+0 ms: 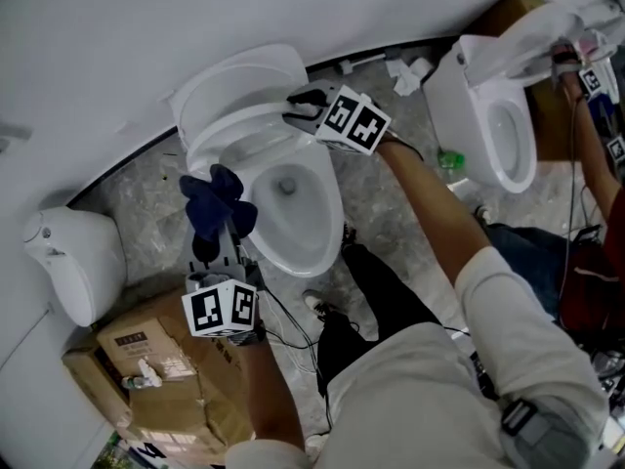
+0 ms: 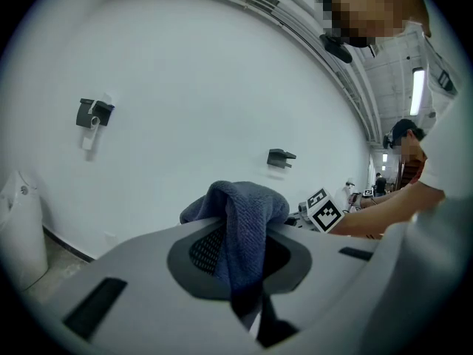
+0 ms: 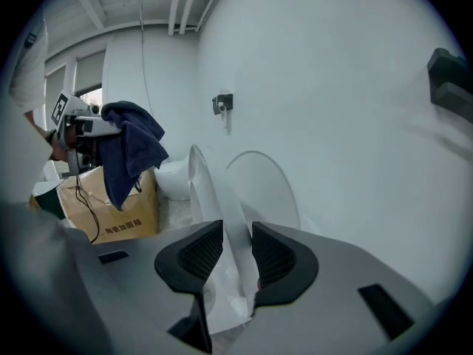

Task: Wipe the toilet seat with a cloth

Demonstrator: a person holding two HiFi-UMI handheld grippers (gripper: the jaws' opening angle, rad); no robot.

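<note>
Right gripper (image 3: 236, 256): jaws clamped on the rim of the seat (image 3: 220, 198), one pad against each face, the person's forearm (image 1: 430, 193) stretched out beside the bowl (image 1: 293, 213).
Left gripper (image 2: 240, 256): jaws pinching a fold of the cloth (image 2: 244, 205), held up in the air to the left of the bowl.
Seat: lifted off the bowl and standing tilted on its hinge, just in front of the raised lid (image 3: 262, 187). It is edge-on in the right gripper view, with its long axis climbing steeply.
Cloth: dark blue, bunched above the pads with a tail trailing below them. In the right gripper view it hangs with its long axis vertical, apart from the seat.
Count: two grippers, each with a marker cube. One cloth. One seat and one lid on the near toilet. A second toilet (image 1: 488, 125) with an open bowl sits at the upper right of the head view. One more white porcelain piece (image 1: 73, 262) stands at the left. One cardboard box (image 1: 161, 369) sits beside the left gripper. Two dark brackets (image 2: 92, 115) are fixed to the wall.
Floor (image 1: 410, 135): grey mottled stone, with crumpled white paper (image 1: 408, 72) lying near the foot of the wall.
Room: a plain white wall (image 2: 207, 87) behind the toilets and pipes (image 3: 177, 2) running along the ceiling. A second person (image 1: 596, 174) is at the far toilet.
</note>
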